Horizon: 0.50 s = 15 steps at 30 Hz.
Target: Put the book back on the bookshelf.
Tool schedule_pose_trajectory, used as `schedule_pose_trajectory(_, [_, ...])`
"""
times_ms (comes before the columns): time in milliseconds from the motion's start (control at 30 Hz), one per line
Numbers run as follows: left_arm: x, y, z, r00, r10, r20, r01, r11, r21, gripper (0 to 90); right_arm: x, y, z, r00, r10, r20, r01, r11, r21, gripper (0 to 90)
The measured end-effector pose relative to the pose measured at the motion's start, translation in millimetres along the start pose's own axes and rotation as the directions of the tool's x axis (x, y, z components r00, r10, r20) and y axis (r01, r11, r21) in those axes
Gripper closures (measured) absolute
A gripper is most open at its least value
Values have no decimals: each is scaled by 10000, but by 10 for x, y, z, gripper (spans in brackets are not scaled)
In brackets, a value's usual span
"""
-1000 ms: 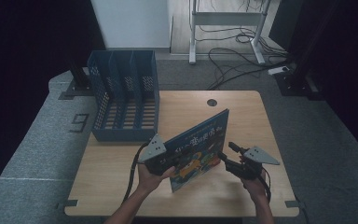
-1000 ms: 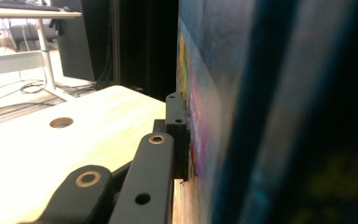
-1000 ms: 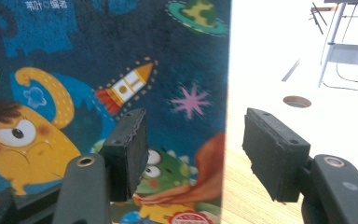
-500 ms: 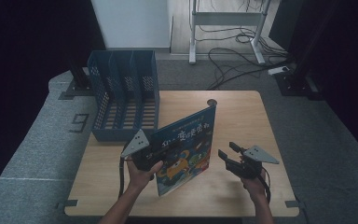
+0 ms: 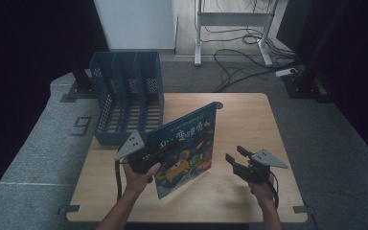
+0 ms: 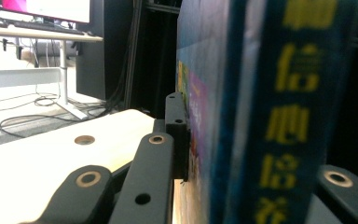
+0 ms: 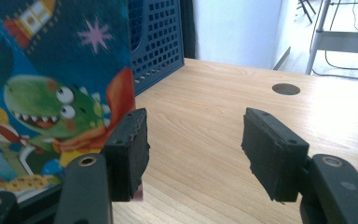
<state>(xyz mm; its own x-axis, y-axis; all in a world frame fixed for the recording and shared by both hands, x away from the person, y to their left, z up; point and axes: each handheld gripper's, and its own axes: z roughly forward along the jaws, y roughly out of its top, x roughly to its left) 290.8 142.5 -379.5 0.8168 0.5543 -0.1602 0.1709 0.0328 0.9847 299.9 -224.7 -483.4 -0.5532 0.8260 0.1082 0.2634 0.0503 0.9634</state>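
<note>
A children's picture book (image 5: 187, 143) with a dark blue cover and a green dinosaur stands tilted on edge over the middle of the wooden table (image 5: 249, 120). My left gripper (image 5: 152, 158) is shut on its spine edge. In the left gripper view the book (image 6: 261, 93) sits between the jaws of the left gripper (image 6: 256, 149). My right gripper (image 5: 237, 157) hovers to the right of the book, open and apart from it. The right gripper view has the open right gripper (image 7: 200, 151) holding nothing, with the book cover (image 7: 42, 93) just left of its left pad (image 7: 128, 144).
A blue mesh file rack (image 5: 127, 96) with several slots stands at the table's back left, close behind the book, its corner (image 7: 156, 42) near the cover. A round cable hole (image 5: 219, 105) lies near the far edge. Cables and a desk frame are on the floor beyond.
My left gripper has carried the book to the left, nearer the rack, and the book stands more upright. The right gripper has stayed open in about the same spot.
</note>
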Motion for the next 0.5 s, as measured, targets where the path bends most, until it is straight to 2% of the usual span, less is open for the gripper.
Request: schedule_pose_trajectory(500, [103, 143, -169, 9983, 81, -575, -94, 9997, -220, 823, -29, -52, 40, 9998, 156, 76, -158, 9996, 219, 398])
